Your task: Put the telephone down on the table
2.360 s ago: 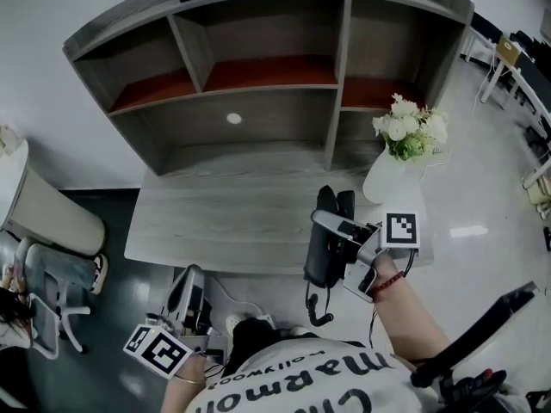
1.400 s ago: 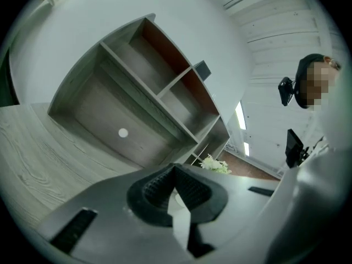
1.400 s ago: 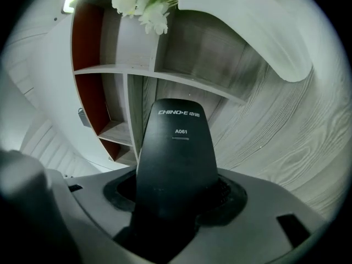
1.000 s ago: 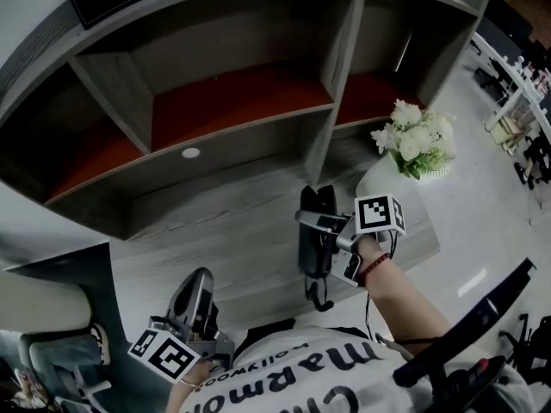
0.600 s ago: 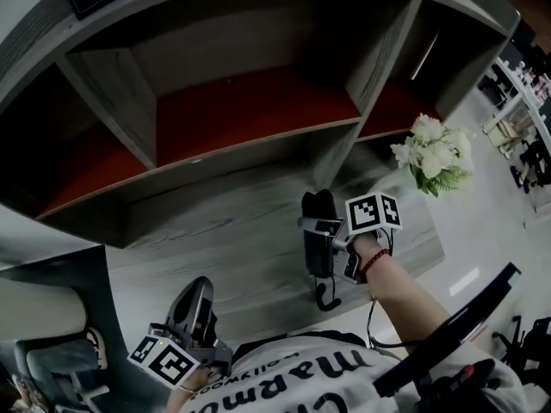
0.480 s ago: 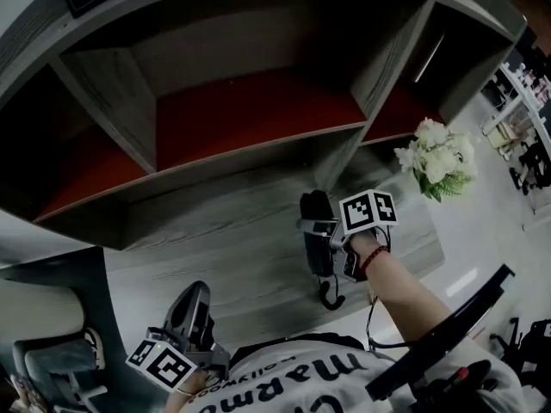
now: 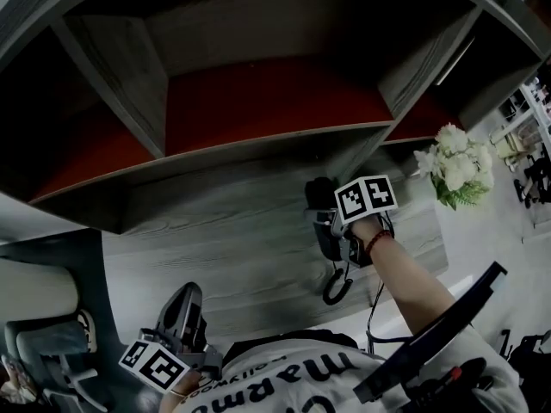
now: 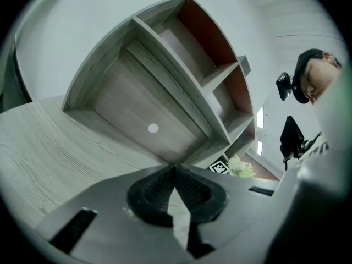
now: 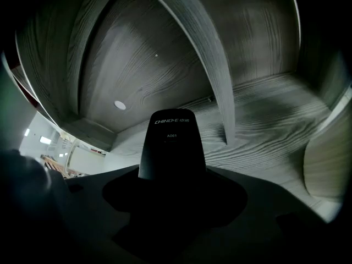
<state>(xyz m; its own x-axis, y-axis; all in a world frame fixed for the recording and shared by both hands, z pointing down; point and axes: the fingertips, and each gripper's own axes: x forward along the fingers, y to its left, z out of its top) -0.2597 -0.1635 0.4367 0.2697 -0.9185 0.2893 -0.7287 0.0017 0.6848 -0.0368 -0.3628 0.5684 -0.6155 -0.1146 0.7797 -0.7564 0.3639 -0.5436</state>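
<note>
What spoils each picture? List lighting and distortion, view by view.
Head view: dim, and the grey wooden shelf unit bows. Left gripper view: brightest, with a round black vignette and curved shelf edges. Right gripper view: darkest; the black telephone melts into shadow below its printed top.

The telephone point(image 9: 171, 142) reads "CHINO-E" and "A061" (white print); the person's shirt point(image 7: 303, 375) shows "marmo", upside down

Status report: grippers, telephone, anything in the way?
Right gripper shut on telephone, low over table, touchdown unclear. Left gripper shut, empty, at near edge. Flowers off to the right, not in the way.
</note>
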